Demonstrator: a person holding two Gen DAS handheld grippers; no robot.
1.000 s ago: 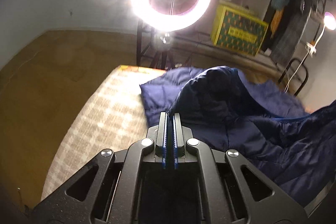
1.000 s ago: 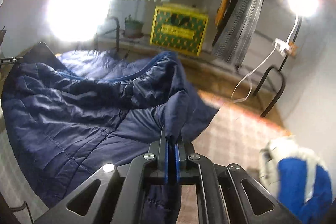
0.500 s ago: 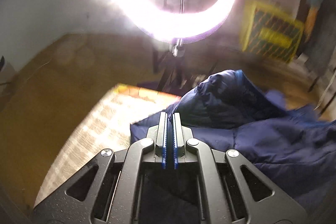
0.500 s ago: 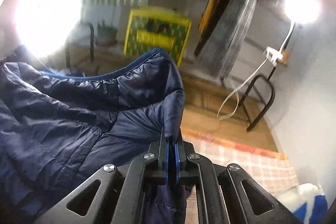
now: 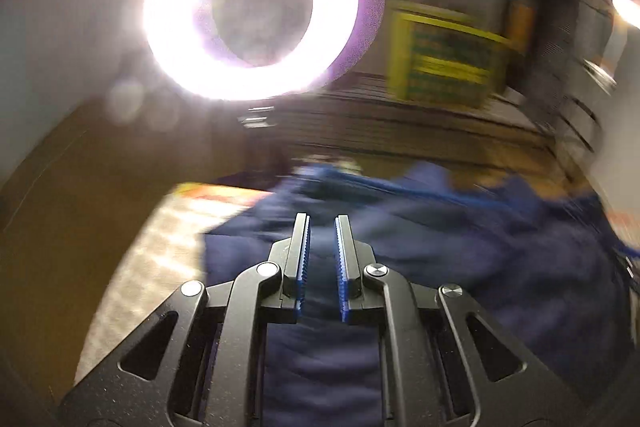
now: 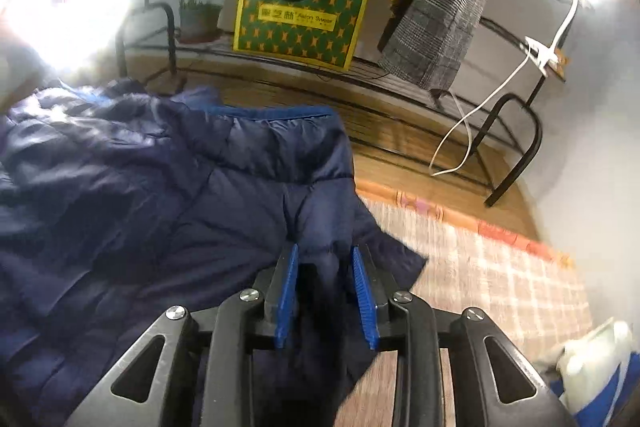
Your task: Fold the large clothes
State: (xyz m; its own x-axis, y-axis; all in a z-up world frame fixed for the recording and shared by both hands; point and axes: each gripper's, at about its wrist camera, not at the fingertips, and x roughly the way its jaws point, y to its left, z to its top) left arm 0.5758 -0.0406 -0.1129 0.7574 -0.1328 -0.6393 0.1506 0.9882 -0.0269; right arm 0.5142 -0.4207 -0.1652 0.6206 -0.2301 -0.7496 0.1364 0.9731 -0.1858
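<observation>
A navy quilted puffer jacket (image 6: 160,195) lies spread on a checked cloth surface (image 6: 500,267); it also shows, blurred, in the left wrist view (image 5: 460,251). My left gripper (image 5: 322,223) is open, its blue-padded fingers a small gap apart just above the jacket's near part. My right gripper (image 6: 324,253) is open over the jacket's right edge, with a loose fold of fabric lying between the jaws, not pinched.
A bright ring light (image 5: 256,3) stands beyond the surface's far edge. A yellow-green box (image 6: 300,15), a potted plant (image 6: 198,15) and hanging clothes (image 6: 444,7) sit on a black rack behind. A white-and-blue garment (image 6: 600,363) lies at the right.
Both grippers were shut on the jacket and held it lifted; now both have opened and the jacket has dropped flat on the surface. Both grippers moved forward and down.
</observation>
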